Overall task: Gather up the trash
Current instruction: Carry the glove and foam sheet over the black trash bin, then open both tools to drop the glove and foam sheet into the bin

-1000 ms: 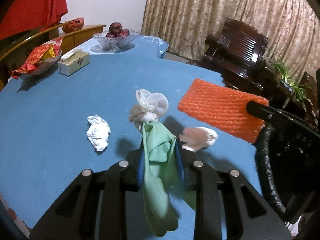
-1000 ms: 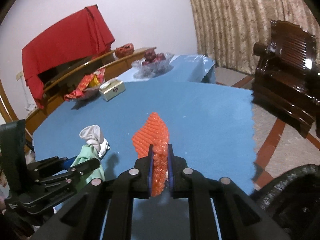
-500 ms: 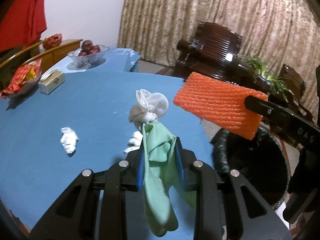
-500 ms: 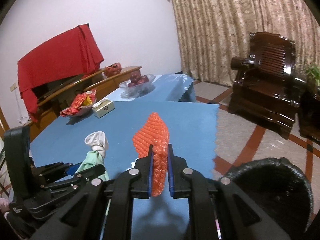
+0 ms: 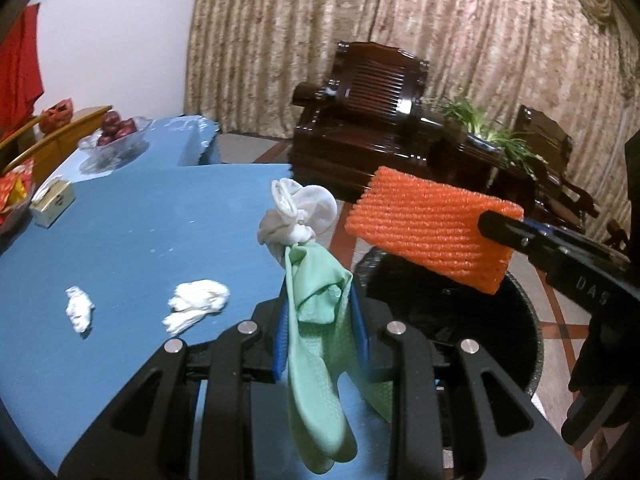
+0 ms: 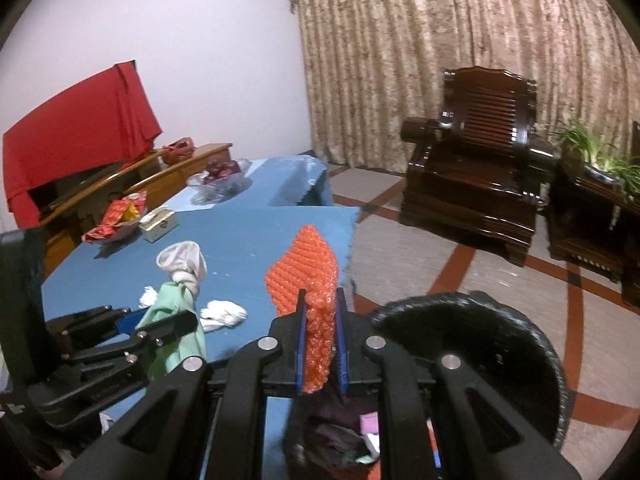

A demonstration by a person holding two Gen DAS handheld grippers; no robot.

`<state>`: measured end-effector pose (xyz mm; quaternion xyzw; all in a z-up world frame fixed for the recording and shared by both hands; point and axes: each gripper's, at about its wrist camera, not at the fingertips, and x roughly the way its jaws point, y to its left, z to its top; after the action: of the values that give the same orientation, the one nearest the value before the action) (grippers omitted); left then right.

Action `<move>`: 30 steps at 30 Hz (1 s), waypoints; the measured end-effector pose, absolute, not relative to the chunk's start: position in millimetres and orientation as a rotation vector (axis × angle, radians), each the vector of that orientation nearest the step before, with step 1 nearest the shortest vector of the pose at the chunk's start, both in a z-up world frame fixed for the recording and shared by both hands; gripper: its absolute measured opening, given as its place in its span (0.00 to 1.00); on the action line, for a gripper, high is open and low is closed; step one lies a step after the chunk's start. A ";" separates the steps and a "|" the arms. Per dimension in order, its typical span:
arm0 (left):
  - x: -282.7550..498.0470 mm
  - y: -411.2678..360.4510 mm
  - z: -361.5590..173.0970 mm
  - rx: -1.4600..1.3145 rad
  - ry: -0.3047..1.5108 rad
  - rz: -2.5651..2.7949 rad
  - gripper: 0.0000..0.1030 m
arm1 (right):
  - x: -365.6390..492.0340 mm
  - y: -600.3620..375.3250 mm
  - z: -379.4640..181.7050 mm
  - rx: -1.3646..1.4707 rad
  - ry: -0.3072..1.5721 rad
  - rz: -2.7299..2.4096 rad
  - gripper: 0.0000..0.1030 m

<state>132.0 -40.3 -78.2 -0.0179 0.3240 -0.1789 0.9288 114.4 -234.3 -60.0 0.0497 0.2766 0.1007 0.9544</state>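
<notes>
My left gripper is shut on a green rubber glove with a white cuff bunched at its top, held up at the table's right edge. The same glove shows at the left of the right wrist view. My right gripper is shut on an orange foam net sheet. That sheet hangs above a black-lined trash bin. The bin stands on the floor beside the table with scraps inside. Two crumpled white tissues lie on the blue tablecloth.
A small tissue box, a glass bowl of red fruit and a dish of red wrappers sit further back on the table. A dark wooden armchair, a side table with a plant and curtains lie beyond the bin.
Both grippers have swung right with their loads, from over the table to its edge. The bin has come into full view beneath the orange sheet, and the tissues have slid left.
</notes>
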 end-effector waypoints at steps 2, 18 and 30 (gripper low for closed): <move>133.7 -49.8 -78.4 -0.030 0.662 -0.382 0.25 | 111.7 -244.3 -63.6 0.104 0.567 0.180 0.12; 147.8 -129.9 -104.8 0.050 0.696 -0.515 0.25 | 91.0 -315.6 -94.5 0.148 0.621 -0.016 0.12; 162.2 -162.1 -123.2 0.069 0.725 -0.572 0.51 | 86.3 -339.9 -119.3 0.152 0.692 -0.107 0.38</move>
<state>162.2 -162.1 -123.2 0.0334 0.3497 -0.2761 0.8946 86.3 -339.9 -119.3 0.0745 0.3386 -0.0525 0.9365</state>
